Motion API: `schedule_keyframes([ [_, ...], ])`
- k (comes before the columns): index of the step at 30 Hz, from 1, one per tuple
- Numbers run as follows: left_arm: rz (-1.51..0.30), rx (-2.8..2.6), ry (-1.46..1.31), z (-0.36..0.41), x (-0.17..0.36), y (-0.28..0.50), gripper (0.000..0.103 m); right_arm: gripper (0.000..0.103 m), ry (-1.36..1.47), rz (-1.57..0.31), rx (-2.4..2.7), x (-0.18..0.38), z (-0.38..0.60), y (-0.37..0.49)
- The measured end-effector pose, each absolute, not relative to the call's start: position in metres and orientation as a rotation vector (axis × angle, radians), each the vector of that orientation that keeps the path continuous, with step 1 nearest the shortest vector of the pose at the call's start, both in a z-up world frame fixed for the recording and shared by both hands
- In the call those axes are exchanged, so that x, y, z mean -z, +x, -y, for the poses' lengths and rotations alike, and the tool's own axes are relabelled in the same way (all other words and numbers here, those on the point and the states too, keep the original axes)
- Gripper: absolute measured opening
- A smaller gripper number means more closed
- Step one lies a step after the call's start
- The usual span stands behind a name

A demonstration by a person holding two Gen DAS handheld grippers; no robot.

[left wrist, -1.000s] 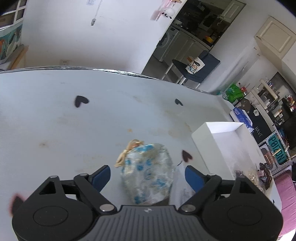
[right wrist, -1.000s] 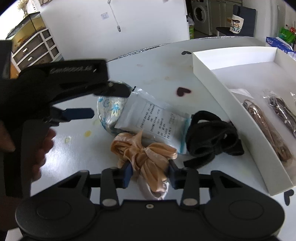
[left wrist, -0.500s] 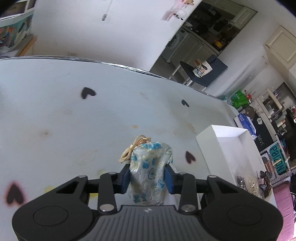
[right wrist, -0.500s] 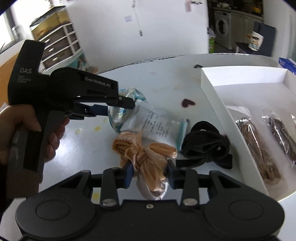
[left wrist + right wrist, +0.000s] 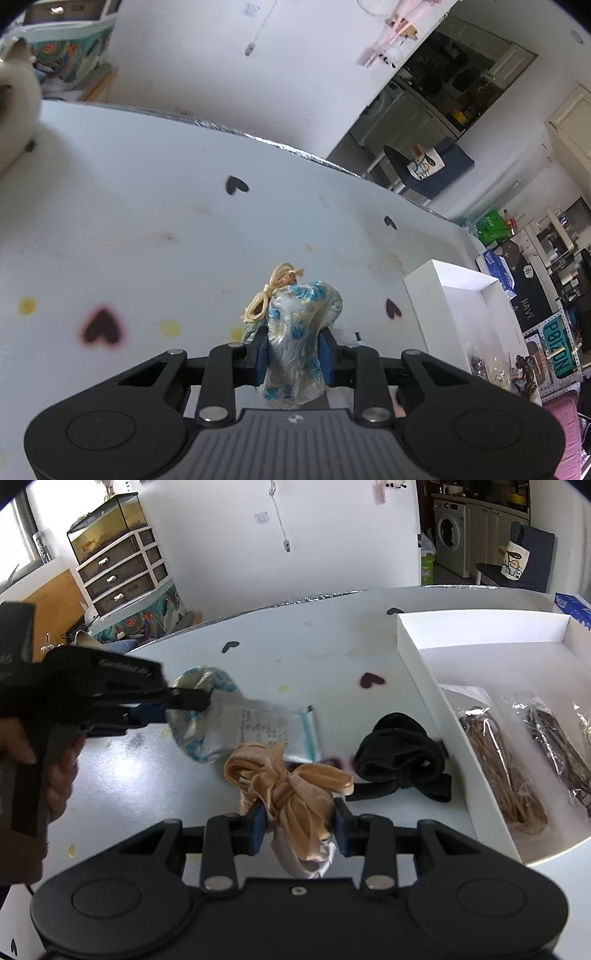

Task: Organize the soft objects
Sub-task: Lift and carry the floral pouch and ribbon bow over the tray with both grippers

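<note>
Left tongs (image 5: 291, 354): closing, pads pressing the blue-flowered silver brocade pouch (image 5: 295, 339).
Right tongs (image 5: 300, 823): clamped on the peach satin ribbon bow (image 5: 288, 790).
Key relation: white cardboard box (image 5: 417, 664) lies right of both; right tongs nearer.
Pouch: lifted above the white surface (image 5: 147, 221).

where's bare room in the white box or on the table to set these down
Free: the white box's far end beyond the bagged brown bundles; the white table around the black heart sticker. Crowded: between the black fabric bundle and printed plastic packet.
</note>
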State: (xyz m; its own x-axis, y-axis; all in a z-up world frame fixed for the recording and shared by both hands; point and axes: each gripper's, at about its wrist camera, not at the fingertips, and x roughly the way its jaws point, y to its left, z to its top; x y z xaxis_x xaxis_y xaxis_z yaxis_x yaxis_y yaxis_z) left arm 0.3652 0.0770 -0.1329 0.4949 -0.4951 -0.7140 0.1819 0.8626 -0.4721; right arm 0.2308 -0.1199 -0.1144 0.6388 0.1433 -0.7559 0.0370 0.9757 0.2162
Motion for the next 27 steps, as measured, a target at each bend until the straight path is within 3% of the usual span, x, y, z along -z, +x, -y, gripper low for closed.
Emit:
schedule_keyframes([
  [27, -0.811, 0.312, -0.379, -0.108, 0.069, 0.262, 0.027, 0.038, 0.223, -0.747, -0.106, 0.069, 0.143, 0.187],
])
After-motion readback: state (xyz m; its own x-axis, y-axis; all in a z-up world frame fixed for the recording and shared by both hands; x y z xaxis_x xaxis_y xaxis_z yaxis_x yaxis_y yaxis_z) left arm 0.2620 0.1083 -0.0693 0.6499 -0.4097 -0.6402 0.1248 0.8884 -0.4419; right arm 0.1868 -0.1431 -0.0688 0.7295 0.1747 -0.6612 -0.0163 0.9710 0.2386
